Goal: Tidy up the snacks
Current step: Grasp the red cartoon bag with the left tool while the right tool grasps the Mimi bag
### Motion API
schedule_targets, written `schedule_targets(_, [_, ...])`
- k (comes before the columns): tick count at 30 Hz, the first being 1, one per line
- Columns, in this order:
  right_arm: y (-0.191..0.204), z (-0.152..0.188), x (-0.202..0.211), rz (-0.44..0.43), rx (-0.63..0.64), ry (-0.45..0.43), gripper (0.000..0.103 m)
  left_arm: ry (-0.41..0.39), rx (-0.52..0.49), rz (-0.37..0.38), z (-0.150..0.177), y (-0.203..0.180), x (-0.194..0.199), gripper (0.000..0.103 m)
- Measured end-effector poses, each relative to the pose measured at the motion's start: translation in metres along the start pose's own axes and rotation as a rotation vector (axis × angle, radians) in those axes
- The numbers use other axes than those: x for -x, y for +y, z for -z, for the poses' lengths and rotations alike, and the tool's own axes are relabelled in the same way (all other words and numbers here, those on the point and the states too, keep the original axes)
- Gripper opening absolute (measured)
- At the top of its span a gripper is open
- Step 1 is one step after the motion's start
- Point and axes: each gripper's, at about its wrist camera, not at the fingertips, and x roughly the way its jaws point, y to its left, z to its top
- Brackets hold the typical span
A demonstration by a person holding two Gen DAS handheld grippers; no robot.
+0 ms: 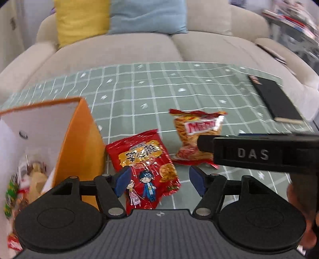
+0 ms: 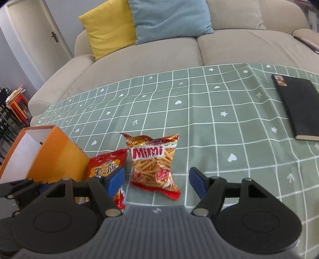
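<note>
Nearest the left gripper [image 1: 158, 182], whose blue-padded jaws stand wide apart with nothing clamped, a red snack packet [image 1: 146, 169] printed with two cartoon children lies flat on the green checked tablecloth [image 1: 139, 95], just beside the orange box [image 1: 79, 143] (several wrapped snacks already lie inside it). The right gripper [image 2: 157, 182] hangs with jaws likewise apart and empty, above the near end of the Mimi snack bag [image 2: 154, 163], which lies a little to the right of the red packet. Farther off lies a black notebook [image 2: 297, 107], then the beige sofa [image 2: 159, 53] with its yellow cushion [image 2: 107, 27] and blue cushion [image 2: 169, 18].
</note>
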Motion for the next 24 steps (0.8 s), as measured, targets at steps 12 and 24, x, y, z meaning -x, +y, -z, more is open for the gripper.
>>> schedule_targets(12, [0.003, -0.005, -0.026, -0.039, 0.009, 0.008, 0.065, -0.003, 0.174, -0.099, -0.002, 0.007, -0.035, 0.084])
schedule_targets(24, [0.009, 0.003, -0.022, -0.011, 0.049, 0.039, 0.038, -0.003, 0.005, -0.188, 0.005, -0.004, -0.037, 0.062])
